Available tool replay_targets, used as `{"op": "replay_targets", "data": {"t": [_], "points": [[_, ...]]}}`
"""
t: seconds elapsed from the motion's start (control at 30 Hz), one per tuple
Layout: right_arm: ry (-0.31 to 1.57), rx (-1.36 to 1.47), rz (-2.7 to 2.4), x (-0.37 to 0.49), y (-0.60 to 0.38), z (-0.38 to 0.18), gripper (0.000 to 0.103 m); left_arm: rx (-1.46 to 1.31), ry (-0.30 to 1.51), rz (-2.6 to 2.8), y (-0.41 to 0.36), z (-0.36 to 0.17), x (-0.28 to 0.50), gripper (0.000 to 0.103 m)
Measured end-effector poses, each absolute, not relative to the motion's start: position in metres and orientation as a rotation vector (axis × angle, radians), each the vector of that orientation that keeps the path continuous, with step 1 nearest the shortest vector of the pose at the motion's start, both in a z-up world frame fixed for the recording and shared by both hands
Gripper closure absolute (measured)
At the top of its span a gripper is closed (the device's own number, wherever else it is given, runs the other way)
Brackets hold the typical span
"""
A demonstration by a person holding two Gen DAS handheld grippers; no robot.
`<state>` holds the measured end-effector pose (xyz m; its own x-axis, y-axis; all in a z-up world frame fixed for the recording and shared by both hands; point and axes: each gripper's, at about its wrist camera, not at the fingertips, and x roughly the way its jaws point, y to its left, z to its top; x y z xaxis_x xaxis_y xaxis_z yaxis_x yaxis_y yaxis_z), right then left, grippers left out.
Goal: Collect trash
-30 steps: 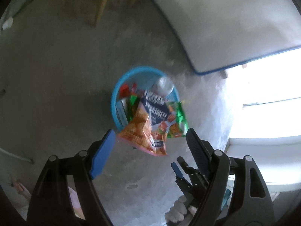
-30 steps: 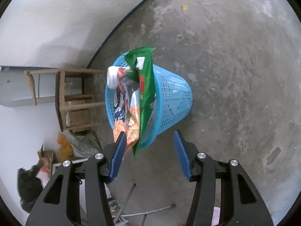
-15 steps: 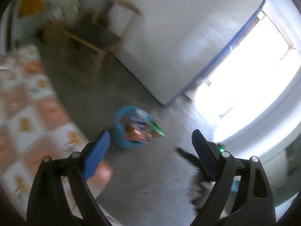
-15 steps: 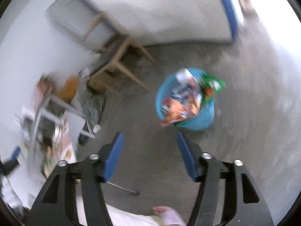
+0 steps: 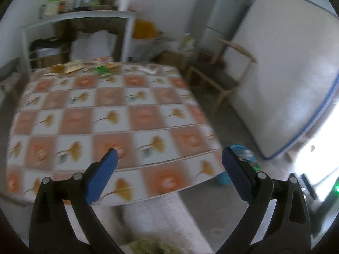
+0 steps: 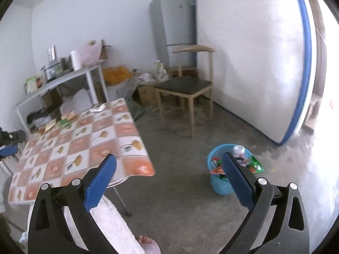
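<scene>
Both the left gripper (image 5: 168, 163) and right gripper (image 6: 169, 167) have just been opening and stand wide, empty. Wrappers (image 6: 243, 163) fill the blue plastic basket (image 6: 220, 185) on the floor beside the checkered desk (image 6: 84, 144).

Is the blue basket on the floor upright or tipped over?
Upright. The blue basket stands on the floor with its rim up, and wrappers and a bottle stick out above it.
</scene>
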<state>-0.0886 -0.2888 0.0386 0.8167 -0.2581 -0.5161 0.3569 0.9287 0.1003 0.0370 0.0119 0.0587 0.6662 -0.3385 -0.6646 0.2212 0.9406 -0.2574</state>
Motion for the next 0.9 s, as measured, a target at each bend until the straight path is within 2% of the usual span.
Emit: {"op": "replay_targets", "data": {"t": [0.27, 0.9], "points": [[0.533, -0.002, -0.362, -0.077, -0.239, 0.044, 0.006, 0.009, 0.713, -0.159, -0.005, 0.034, 0.025, 0.008], [0.743, 0.043, -0.412, -0.090, -0.250, 0.000, 0.006, 0.112, 0.780, -0.194, -0.053, 0.008, 0.003, 0.008]]}}
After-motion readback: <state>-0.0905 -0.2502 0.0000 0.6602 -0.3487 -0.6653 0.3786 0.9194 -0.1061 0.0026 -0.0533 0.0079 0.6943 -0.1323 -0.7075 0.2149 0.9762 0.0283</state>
